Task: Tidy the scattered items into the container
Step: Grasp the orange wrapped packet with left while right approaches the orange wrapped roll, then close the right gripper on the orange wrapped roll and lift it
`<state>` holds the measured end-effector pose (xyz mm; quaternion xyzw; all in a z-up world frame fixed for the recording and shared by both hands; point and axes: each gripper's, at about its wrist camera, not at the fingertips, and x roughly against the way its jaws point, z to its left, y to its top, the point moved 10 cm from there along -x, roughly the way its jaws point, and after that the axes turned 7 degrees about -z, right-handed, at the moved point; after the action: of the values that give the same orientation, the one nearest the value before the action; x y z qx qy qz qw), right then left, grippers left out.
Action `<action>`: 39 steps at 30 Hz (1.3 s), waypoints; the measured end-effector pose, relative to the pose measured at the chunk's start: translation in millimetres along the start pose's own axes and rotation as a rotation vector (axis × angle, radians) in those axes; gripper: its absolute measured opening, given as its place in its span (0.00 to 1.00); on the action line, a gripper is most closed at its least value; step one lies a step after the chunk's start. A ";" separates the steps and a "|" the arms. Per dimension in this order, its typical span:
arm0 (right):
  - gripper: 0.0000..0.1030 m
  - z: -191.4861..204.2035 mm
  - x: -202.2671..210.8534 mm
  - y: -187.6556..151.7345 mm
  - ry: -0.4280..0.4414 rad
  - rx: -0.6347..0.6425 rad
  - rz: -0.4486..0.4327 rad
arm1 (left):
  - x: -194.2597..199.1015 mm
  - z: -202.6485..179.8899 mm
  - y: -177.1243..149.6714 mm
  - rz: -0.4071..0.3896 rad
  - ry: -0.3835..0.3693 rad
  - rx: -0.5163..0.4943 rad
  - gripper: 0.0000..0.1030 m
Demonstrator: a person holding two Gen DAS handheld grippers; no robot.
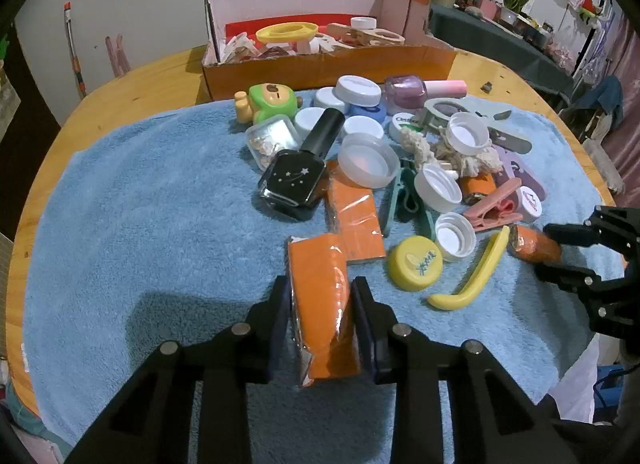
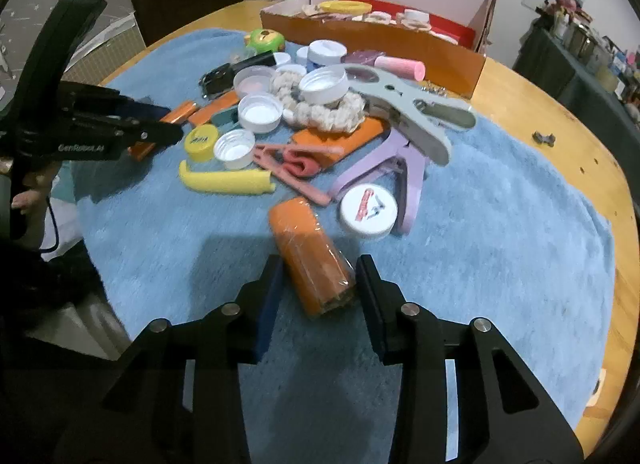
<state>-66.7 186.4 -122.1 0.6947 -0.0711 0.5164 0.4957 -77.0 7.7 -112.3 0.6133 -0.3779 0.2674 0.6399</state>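
Left gripper [image 1: 320, 300] clamped on flat orange packet [image 1: 320, 288], right gripper [image 2: 318, 278] clamped on orange roll [image 2: 308, 252], cardboard box [image 1: 320, 68] beyond both

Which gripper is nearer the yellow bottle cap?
Left. The left gripper grips an orange packet right beside the yellow bottle cap. The right gripper grips an orange roll farther off, past the yellow foam piece.

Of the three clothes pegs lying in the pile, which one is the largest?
The grey-green peg, lying atop the pile's right side. It is clearly bigger than the lilac peg below it and the slim pink peg.
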 end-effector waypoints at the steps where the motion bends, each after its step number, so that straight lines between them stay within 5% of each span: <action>1: 0.33 0.5 0.6 -1.0 -0.003 0.001 0.002 | 0.2 0.5 -0.2 -0.001 -0.002 0.003 0.31; 13: 0.37 0.6 -2.6 5.3 -0.085 0.074 0.010 | 1.0 0.9 -1.7 -0.007 -0.008 0.000 0.31; 25: 0.49 8.5 -16.5 16.5 -0.026 0.093 0.001 | 0.1 0.6 -1.5 0.002 -0.008 -0.012 0.31; 27: 0.38 12.4 -15.5 16.3 -0.008 0.091 -0.004 | 0.5 1.9 -1.4 0.003 -0.017 -0.004 0.30; 34: 0.24 17.0 -7.3 12.2 -0.003 0.068 -0.005 | 2.5 3.4 -2.3 0.006 -0.037 0.015 0.30; 39: 0.23 16.3 1.6 16.5 0.007 0.047 -0.031 | 4.2 4.2 -2.2 0.007 -0.052 0.026 0.29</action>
<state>-65.5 166.4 -110.3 0.7053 -0.0463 0.5127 0.4874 -73.5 2.7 -110.4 0.6270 -0.3929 0.2586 0.6209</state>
